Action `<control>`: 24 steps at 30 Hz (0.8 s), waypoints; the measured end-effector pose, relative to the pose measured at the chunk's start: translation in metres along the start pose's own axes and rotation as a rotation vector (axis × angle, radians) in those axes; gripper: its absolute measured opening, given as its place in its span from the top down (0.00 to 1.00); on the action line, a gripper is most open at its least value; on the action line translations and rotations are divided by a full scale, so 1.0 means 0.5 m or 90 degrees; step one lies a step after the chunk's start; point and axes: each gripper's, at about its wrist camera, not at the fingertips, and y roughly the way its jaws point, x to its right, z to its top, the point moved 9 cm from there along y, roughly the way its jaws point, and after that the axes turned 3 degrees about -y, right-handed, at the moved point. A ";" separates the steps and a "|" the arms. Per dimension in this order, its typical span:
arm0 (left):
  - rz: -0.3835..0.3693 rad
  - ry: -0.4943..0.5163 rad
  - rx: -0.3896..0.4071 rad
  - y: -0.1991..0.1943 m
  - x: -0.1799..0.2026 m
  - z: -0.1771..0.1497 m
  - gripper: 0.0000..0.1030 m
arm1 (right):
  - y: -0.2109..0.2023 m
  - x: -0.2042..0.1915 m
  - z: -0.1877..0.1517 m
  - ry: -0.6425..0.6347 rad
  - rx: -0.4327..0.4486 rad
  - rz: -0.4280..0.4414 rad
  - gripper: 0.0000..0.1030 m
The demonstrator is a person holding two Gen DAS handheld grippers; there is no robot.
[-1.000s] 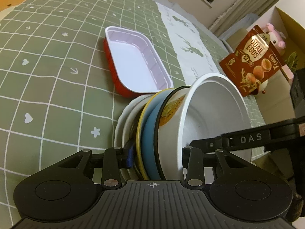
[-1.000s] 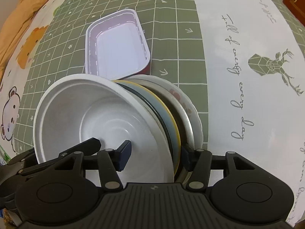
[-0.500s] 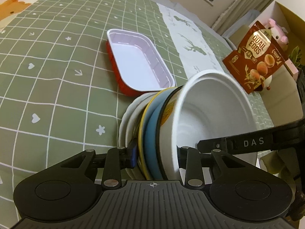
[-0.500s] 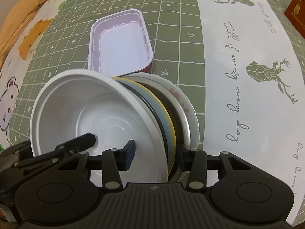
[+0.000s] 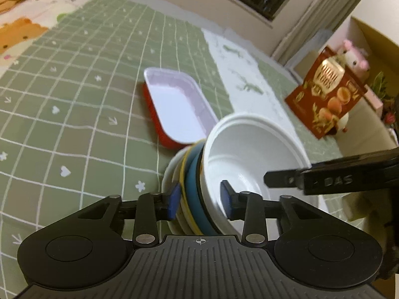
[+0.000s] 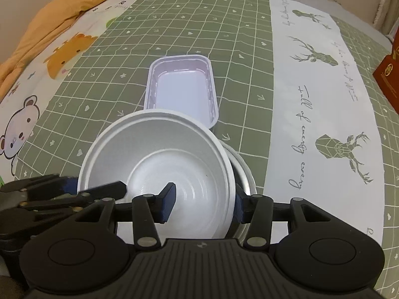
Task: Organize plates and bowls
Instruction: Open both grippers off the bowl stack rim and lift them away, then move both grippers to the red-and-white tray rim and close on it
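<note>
A stack of dishes stands on edge: white plates, a yellow-rimmed plate, a blue plate (image 5: 193, 194) and a white bowl (image 5: 249, 154) (image 6: 159, 159) on the open side. My left gripper (image 5: 199, 201) grips the stack's near edge, one pad on the outer white plate and the other inside the bowl; its jaws are closing. My right gripper (image 6: 203, 205) straddles the stack from the other side, one pad inside the bowl, the other behind the rim by a grey plate (image 6: 245, 174); its jaws are opening slightly. Its finger (image 5: 324, 179) reaches into the bowl.
A red rectangular tray with a white inside (image 5: 174, 107) (image 6: 183, 92) lies on the green checked cloth just beyond the stack. A red quail-eggs box (image 5: 326, 99) and a plush toy (image 5: 354, 54) stand at the right. Orange fabric (image 6: 49, 17) lies at the far left.
Both grippers have risen with the stack, so more of the cloth shows. The bowl now opens more toward the right wrist camera. The left jaws have narrowed on the stack.
</note>
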 end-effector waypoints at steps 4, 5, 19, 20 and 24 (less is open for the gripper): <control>-0.023 -0.013 0.025 -0.029 -0.001 0.011 0.68 | 0.003 0.008 -0.008 0.006 -0.012 -0.011 0.54; -0.018 -0.015 0.025 -0.028 -0.005 0.011 0.71 | 0.005 0.012 -0.011 0.005 -0.014 -0.014 0.54; -0.022 -0.033 0.020 -0.023 0.012 0.053 0.76 | -0.008 0.068 -0.005 0.028 0.001 -0.008 0.50; -0.016 -0.023 0.038 -0.038 0.018 0.077 0.76 | -0.025 0.070 0.009 0.025 0.017 -0.010 0.46; 0.037 0.031 0.102 -0.051 0.015 0.172 0.76 | -0.091 0.073 0.095 0.007 0.093 -0.047 0.33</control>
